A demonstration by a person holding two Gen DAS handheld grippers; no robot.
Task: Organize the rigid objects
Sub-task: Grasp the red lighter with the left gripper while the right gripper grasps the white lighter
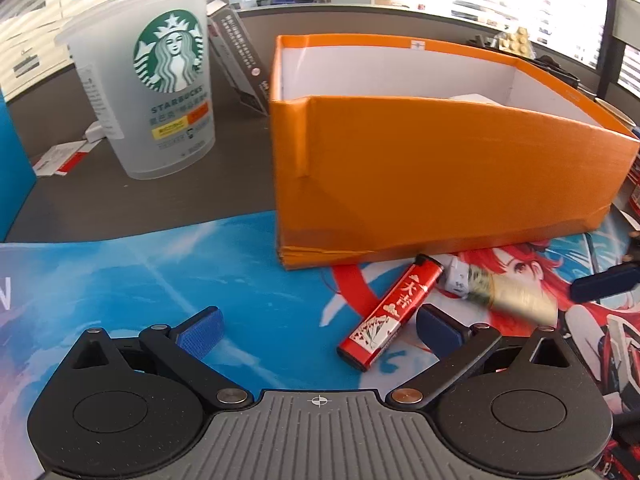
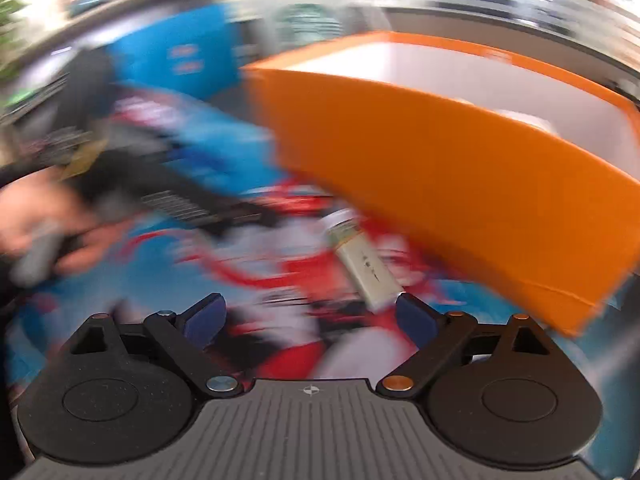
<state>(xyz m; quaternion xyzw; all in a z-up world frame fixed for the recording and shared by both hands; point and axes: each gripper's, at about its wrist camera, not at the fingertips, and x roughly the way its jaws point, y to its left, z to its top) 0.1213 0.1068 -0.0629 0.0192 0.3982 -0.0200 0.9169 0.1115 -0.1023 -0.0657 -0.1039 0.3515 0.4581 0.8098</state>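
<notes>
Two open grippers work low over a printed mat (image 1: pixel 120 280), and both face the orange box (image 1: pixel 440 168), which sits open-topped at the mat's far edge, likely as the bin for loose items; something pale already lies inside. A plastic cup (image 1: pixel 160 80) stands upright to its left, well apart. Just before the box wall lie a red lighter (image 1: pixel 390 312), flat and angled, and a pale tube (image 1: pixel 500 292) beside its top end. The left gripper (image 1: pixel 318 330) has its jaws spread wide, the lighter just inside its right finger, seemingly lined up for a pinch. The right gripper (image 2: pixel 310 320), jaws also apart, is blurred and nears the tube (image 2: pixel 364 264).
</notes>
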